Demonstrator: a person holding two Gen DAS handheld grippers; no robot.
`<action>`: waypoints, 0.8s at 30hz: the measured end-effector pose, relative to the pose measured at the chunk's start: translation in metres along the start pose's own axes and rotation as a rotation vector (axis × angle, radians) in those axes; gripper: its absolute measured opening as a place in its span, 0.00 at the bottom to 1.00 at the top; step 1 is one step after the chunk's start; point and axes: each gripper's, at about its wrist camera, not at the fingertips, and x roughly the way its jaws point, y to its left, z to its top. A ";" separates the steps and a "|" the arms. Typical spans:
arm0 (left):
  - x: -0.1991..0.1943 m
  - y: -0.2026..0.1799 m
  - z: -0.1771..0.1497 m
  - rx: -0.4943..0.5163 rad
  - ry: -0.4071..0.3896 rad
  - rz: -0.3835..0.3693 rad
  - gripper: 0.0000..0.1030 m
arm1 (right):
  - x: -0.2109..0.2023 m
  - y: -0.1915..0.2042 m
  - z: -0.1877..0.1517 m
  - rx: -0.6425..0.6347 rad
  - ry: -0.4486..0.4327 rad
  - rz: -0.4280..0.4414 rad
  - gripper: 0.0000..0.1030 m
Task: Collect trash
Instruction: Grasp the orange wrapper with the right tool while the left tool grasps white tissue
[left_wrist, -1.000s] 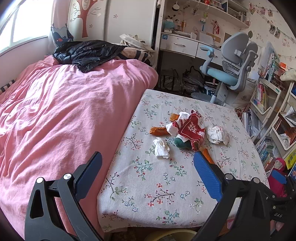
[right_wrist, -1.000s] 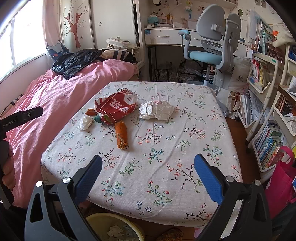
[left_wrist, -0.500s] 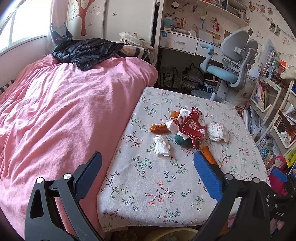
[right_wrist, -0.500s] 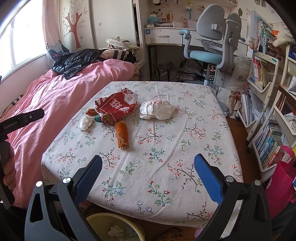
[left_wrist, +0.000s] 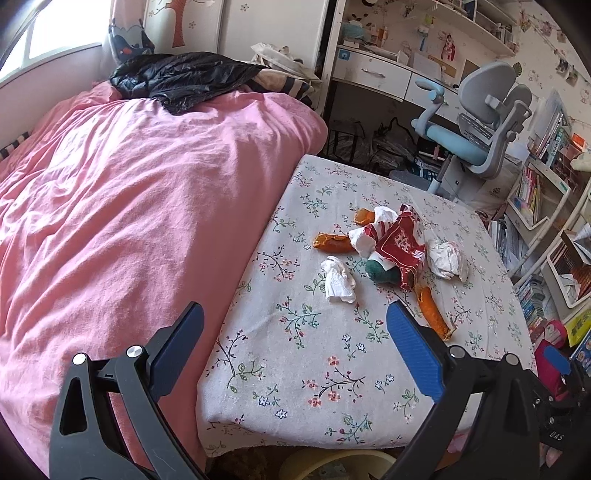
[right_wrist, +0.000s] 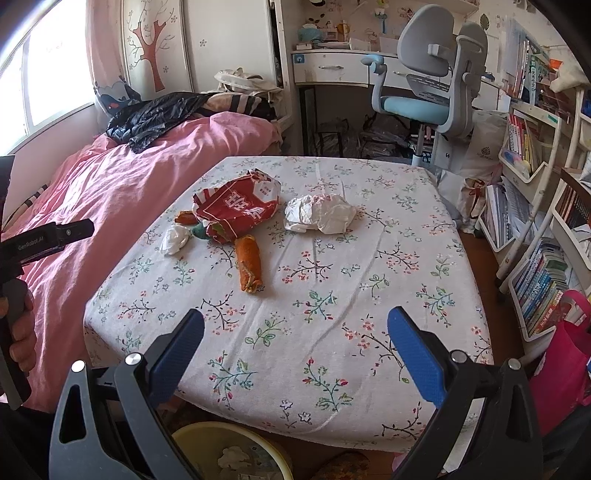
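Trash lies in the middle of a floral-clothed table (left_wrist: 295, 354) (right_wrist: 369, 280): a red snack bag (left_wrist: 400, 245) (right_wrist: 236, 206), a big crumpled white paper (left_wrist: 447, 256) (right_wrist: 319, 214), a small white tissue (left_wrist: 338, 280) (right_wrist: 175, 240), an orange wrapper (left_wrist: 432, 314) (right_wrist: 249, 264), further orange pieces (left_wrist: 332, 242) and a green scrap (left_wrist: 380, 271). My left gripper (left_wrist: 295, 332) is open and empty above the table's near left corner. My right gripper (right_wrist: 295, 339) is open and empty above the near edge. A yellow bin (right_wrist: 236, 454) with paper inside stands below.
A bed with a pink duvet (left_wrist: 129, 206) borders the table's left side, with a black jacket (left_wrist: 184, 77) on it. A desk and a grey-blue chair (right_wrist: 424, 85) stand behind. Bookshelves (right_wrist: 535, 221) and a pink bag (right_wrist: 565, 354) are at the right.
The left gripper has drifted slightly toward the table, so the trash sits a little lower and nearer in its view. The right gripper has barely moved. Both stay open.
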 end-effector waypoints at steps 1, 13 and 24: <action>0.003 -0.001 0.000 0.007 0.006 -0.006 0.93 | 0.001 0.000 0.000 0.000 0.000 0.003 0.93; 0.071 -0.019 0.014 0.092 0.087 -0.031 0.89 | 0.040 0.017 0.022 -0.025 0.015 0.059 0.93; 0.107 -0.034 0.022 0.153 0.135 -0.079 0.75 | 0.091 0.044 0.036 -0.122 0.098 0.095 0.74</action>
